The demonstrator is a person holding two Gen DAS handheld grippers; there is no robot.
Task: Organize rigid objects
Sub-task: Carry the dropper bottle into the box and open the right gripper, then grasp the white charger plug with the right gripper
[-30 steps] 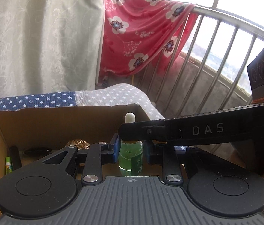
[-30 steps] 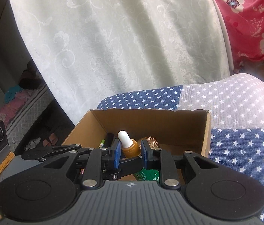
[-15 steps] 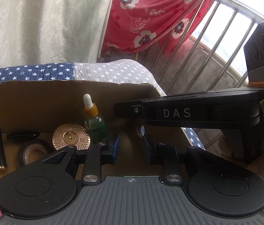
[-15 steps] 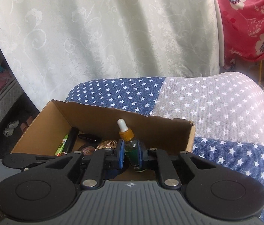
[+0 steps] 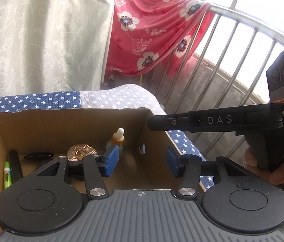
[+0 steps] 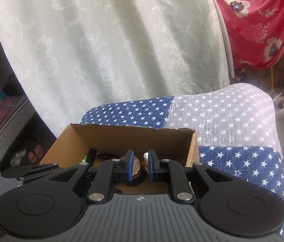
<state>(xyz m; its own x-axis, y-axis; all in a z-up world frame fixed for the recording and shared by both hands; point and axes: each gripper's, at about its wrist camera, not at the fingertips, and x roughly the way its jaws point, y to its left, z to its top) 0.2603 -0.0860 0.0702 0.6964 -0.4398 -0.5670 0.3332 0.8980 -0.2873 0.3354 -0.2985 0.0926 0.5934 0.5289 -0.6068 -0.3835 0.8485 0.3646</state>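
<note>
While the dropper bottle [image 5: 117, 139] stands upright inside the cardboard box [image 5: 61, 125], toward the box's right rear corner in the left wrist view, neither tool has a grip on it, so the placing step looks finished and the release is in hand. The left hand-held gripper [image 5: 140, 157] has just been opening; its jaws stand moderately wide with nothing between them, and the bottle shows just beyond the left blue pad. The right hand-held gripper [image 6: 140, 164] has just been closing; its jaws are narrow, with a slim gap left, and they press on nothing. The bottle's white cap only shows through that gap, farther off in the box.

Other items already lie in the box: a gold round compact [image 5: 81, 151] just left of the bottle, and a dark pen [image 5: 15, 165] and a green tube [image 5: 6, 174] along the left wall. The box sits on a star-patterned cover [image 6: 222, 121].

I judge that the next move calls for lifting both tools clear without knocking the tall, narrow bottle, which would tip easily. After that comes the next loose object, if any remains; none shows outside the box in either view.
</note>
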